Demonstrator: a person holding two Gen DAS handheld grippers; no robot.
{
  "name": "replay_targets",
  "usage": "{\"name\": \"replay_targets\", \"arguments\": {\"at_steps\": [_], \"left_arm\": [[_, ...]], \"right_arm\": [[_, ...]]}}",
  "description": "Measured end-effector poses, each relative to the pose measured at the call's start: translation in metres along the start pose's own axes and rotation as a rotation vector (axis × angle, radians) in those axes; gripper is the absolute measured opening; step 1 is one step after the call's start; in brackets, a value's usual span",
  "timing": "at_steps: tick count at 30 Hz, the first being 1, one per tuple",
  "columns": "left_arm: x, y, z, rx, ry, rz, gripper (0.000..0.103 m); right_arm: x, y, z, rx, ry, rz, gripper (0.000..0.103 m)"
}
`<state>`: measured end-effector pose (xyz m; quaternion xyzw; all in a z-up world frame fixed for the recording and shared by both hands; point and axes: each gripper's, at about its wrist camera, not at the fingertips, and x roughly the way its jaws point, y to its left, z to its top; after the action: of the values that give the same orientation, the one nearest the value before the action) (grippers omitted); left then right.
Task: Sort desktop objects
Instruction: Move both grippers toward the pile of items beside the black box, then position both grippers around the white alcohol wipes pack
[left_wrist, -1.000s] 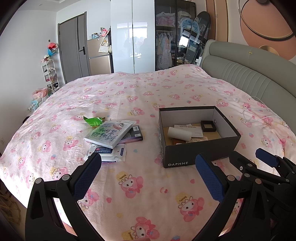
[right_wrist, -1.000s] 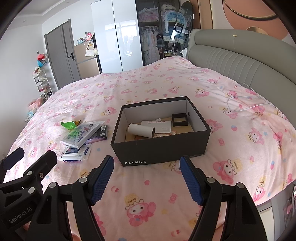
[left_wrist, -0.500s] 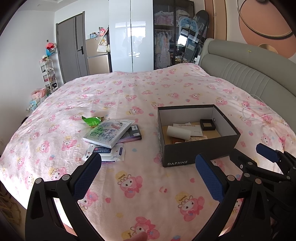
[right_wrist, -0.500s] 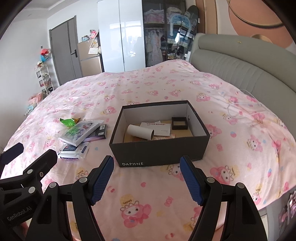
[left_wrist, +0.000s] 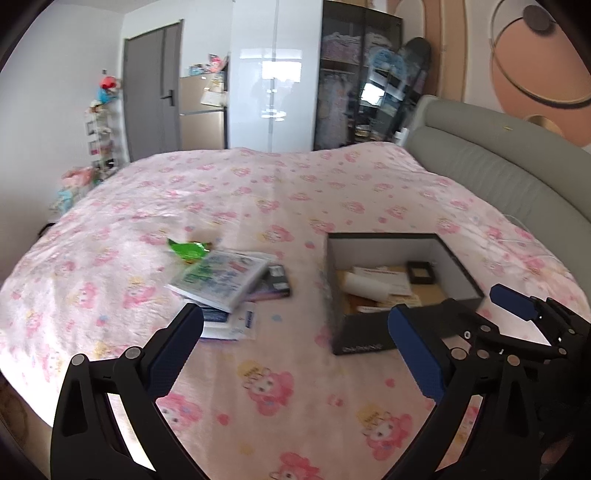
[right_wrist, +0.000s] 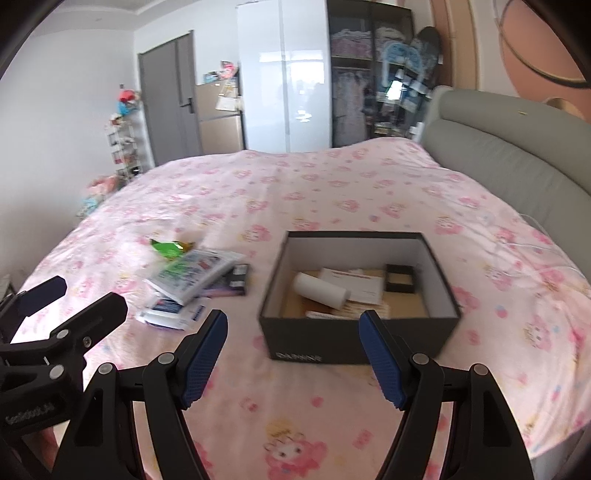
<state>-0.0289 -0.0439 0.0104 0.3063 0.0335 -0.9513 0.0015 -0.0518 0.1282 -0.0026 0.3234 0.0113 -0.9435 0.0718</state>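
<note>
A dark open shoebox (left_wrist: 364, 338) (right_wrist: 354, 341) sits on the pink bedspread, holding a white roll (right_wrist: 320, 291), papers and a small black box (right_wrist: 400, 277). To its left lies a loose pile: a green wrapper (left_wrist: 187, 250) (right_wrist: 168, 247), a white printed packet (left_wrist: 221, 275) (right_wrist: 192, 273), a dark booklet (left_wrist: 275, 284) and a white pouch (right_wrist: 171, 314). My left gripper (left_wrist: 295, 350) hangs open above the bed just short of the pile. My right gripper (right_wrist: 291, 354) is open in front of the box, and also shows at the right edge of the left wrist view (left_wrist: 517, 314).
A grey padded headboard (left_wrist: 498, 177) runs along the right side. A white cable (right_wrist: 532, 247) lies on the bedspread near it. Wardrobes, a door and a small shelf rack (left_wrist: 101, 140) stand beyond the bed's far edge.
Both grippers have moved forward and lower over the bed, so the pile and the box look larger and nearer. Both stay open and nothing on the bed has shifted.
</note>
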Motion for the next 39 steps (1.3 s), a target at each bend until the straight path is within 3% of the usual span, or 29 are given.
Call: {"name": "replay_targets", "arguments": {"at_steps": [6, 9, 20, 28, 34, 39], "left_arm": [[0.024, 0.027, -0.006, -0.059, 0.027, 0.022, 0.099], [0.036, 0.041, -0.009, -0.090, 0.041, 0.033, 0.088], [0.081, 0.092, -0.023, -0.165, 0.111, 0.128, 0.088], [0.134, 0.142, -0.053, -0.209, 0.224, 0.208, 0.063], [0.170, 0.176, -0.073, -0.268, 0.283, 0.210, 0.056], [0.195, 0.199, -0.076, -0.306, 0.306, 0.219, 0.056]], "right_arm": [[0.026, 0.023, 0.009, -0.044, 0.009, 0.061, 0.072], [0.042, 0.033, 0.012, -0.058, 0.028, 0.098, 0.072], [0.106, 0.070, 0.001, -0.146, 0.139, 0.147, 0.072], [0.169, 0.104, -0.020, -0.210, 0.234, 0.166, 0.071], [0.213, 0.133, -0.032, -0.242, 0.311, 0.221, 0.057], [0.245, 0.152, -0.040, -0.234, 0.372, 0.246, 0.055]]}}
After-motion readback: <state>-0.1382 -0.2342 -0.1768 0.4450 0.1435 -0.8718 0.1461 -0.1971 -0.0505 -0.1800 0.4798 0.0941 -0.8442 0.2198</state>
